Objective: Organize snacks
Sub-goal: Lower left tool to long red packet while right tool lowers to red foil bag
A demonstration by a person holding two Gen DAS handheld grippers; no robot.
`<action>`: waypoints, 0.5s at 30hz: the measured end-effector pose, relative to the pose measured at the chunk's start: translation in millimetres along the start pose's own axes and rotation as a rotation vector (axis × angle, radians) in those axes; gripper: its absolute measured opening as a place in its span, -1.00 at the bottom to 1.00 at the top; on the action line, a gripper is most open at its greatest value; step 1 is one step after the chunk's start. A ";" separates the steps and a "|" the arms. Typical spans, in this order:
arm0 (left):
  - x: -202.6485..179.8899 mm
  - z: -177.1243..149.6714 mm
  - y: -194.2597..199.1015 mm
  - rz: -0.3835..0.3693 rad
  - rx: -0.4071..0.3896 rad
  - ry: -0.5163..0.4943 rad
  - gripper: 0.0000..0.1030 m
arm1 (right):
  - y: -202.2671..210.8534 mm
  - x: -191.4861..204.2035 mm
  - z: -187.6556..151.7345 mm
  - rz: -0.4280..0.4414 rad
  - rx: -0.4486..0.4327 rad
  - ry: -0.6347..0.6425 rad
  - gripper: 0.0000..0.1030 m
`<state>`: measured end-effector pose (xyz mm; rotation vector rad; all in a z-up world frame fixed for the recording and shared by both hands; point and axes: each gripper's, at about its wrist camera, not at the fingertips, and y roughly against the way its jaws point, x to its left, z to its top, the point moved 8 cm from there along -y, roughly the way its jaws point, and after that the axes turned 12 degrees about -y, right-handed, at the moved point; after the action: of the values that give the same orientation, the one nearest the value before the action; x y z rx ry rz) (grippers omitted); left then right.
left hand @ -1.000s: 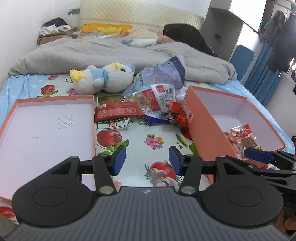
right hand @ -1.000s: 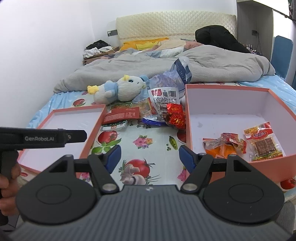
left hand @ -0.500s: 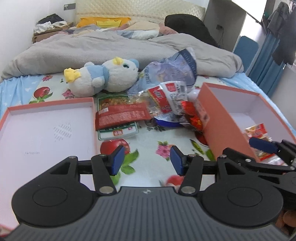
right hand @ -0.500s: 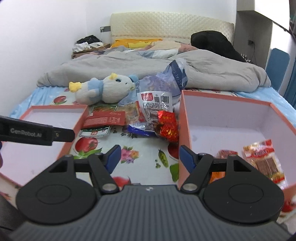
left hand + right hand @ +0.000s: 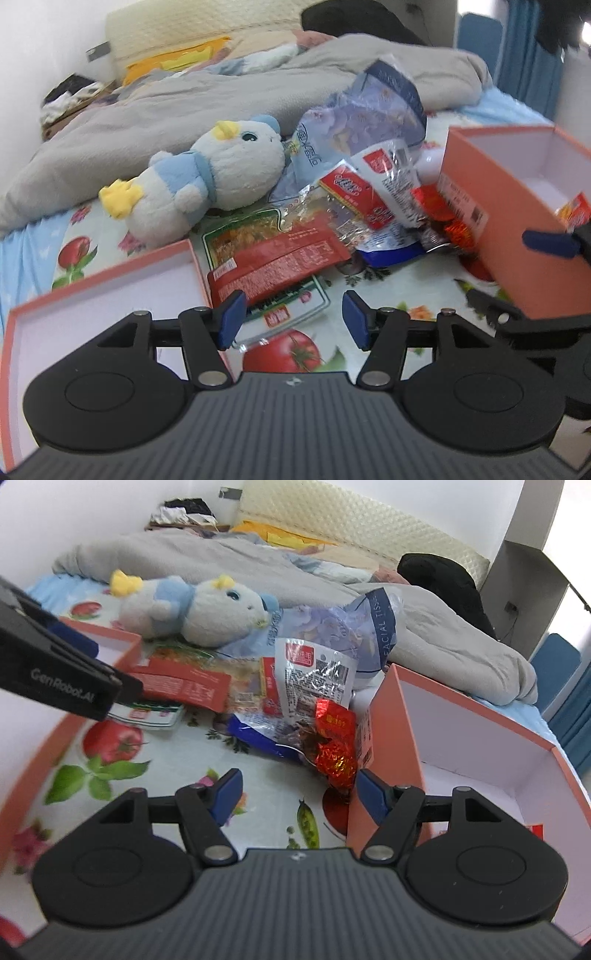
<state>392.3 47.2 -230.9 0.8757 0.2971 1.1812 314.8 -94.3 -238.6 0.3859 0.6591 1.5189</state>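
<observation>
Both units have dropped closer to the snack pile (image 5: 354, 206) on the bed between the lid (image 5: 110, 295) and the orange box (image 5: 517, 206); left hand-held gripper (image 5: 293, 319) opening, right hand-held gripper (image 5: 297, 794) apart, both empty, so a pick looks imminent.

Lighting is bright and even; motion blur softens the plush toy (image 5: 218, 170); fisheye distortion bends edges beyond it.
</observation>
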 end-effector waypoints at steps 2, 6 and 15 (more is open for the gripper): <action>2.8 0.6 -13.0 -0.002 0.017 -0.031 0.23 | -7.9 2.1 1.5 -0.031 -0.004 0.017 0.17; 8.2 3.9 -34.9 -0.022 0.022 -0.084 0.23 | -21.6 4.5 6.4 -0.083 -0.028 0.025 0.16; 13.1 18.9 -71.3 -0.044 0.027 -0.222 0.23 | -54.0 -0.6 21.2 -0.204 -0.058 0.026 0.10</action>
<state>457.5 43.0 -267.5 1.0092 0.1509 1.0308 370.4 -93.6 -255.4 0.2467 0.6531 1.3478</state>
